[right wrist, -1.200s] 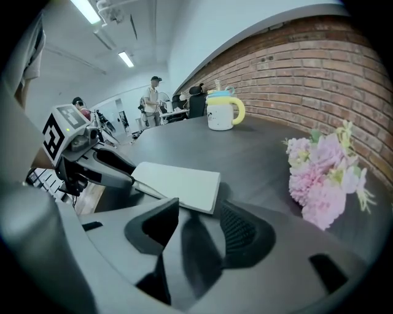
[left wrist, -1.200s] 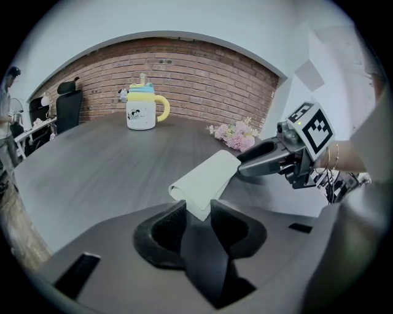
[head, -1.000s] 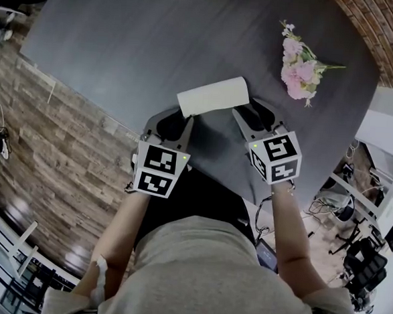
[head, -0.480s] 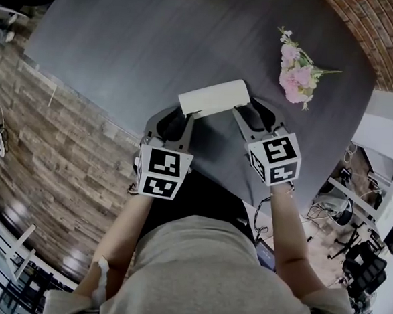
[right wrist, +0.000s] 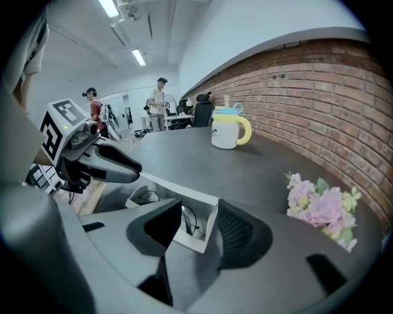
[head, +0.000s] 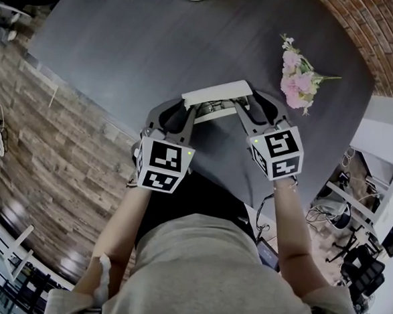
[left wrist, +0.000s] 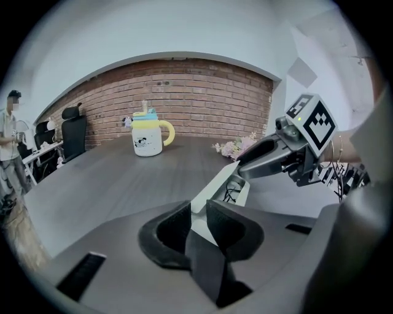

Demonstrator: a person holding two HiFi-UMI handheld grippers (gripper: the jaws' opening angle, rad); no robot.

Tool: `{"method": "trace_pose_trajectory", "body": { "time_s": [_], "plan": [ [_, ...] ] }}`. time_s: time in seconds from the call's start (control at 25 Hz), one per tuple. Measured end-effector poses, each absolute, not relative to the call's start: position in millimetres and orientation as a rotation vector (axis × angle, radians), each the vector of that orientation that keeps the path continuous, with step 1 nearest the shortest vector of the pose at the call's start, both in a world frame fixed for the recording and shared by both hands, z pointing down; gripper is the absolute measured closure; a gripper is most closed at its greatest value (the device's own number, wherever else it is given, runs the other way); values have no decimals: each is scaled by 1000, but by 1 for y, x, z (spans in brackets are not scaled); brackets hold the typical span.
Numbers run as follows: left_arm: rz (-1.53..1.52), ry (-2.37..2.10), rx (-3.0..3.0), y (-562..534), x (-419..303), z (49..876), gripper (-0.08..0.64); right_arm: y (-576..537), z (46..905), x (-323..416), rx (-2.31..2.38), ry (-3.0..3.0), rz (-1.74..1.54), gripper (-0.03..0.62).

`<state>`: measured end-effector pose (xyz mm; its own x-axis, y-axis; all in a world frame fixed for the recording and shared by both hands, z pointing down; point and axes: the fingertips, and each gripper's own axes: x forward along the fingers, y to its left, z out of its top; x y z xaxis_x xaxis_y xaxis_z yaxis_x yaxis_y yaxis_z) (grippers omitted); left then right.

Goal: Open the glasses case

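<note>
While its lid stands ajar over the glasses, the glasses case [head: 216, 96] hangs above the bench [head: 123, 47], left of the flower sprig [head: 295, 71]. The left hand-held gripper [left wrist: 198, 224], its jaws just tightened, pinches the thin left end. The right hand-held gripper [right wrist: 196, 230] clasps the right end. The shell is judged light, stiff and smooth, and is best held by its ends.

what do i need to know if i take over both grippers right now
Left gripper: shut on a thin edge at the left end of the white rectangular glasses case.
Right gripper: shut across the case's right end.
Case: held between both over the near edge of the dark grey table.
Done: lid partly lifted, thin-framed glasses visible inside.
To do: swing the lid fully open.
</note>
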<state>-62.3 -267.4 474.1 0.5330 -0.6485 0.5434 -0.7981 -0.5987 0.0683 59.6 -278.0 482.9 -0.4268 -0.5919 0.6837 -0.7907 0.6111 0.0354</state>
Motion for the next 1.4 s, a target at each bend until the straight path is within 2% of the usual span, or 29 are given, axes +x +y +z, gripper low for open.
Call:
{"method": "trace_pose_trajectory", "body": {
  "time_s": [0.6,1.4],
  "plan": [
    [696,-1125,2473,-306,-70,477,500,-322,485,48,1069,-2160,363,417],
    [641,-1149,2381,-323,-74,488,500,-342,490,46,1125,-2154,430,422]
  ]
}}
